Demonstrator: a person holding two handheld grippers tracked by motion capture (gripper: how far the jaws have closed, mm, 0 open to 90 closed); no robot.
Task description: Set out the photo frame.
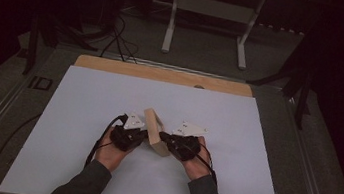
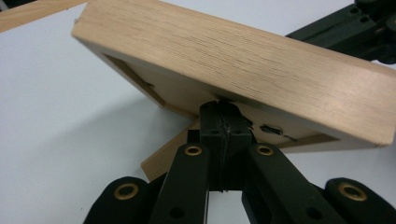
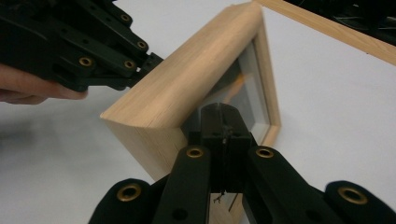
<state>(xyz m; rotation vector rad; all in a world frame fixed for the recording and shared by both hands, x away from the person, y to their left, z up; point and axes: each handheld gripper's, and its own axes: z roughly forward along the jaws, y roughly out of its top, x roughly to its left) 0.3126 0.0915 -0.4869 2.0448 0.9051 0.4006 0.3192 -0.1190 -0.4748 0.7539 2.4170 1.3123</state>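
Note:
A light wooden picture frame (image 1: 155,130) stands tilted on the white sheet between my two grippers. My left gripper (image 1: 144,134) is shut, and its tips press against the frame's back (image 2: 243,65) beside the wooden stand leg (image 2: 161,161). In the left gripper view the jaws meet at the left gripper (image 2: 223,109) tip with nothing between them. My right gripper (image 1: 162,137) is shut too. Its tips, seen in the right gripper view (image 3: 223,112), rest against the glass front (image 3: 247,93) of the frame (image 3: 187,88). The left gripper (image 3: 149,60) touches the frame's far side there.
The white sheet (image 1: 109,99) covers a wooden board (image 1: 163,74) on a grey table. Behind the table stand a white desk frame (image 1: 211,11) and dark stands, with cables (image 1: 117,39) on the floor. A person's hands and grey sleeves (image 1: 82,186) come in from the bottom.

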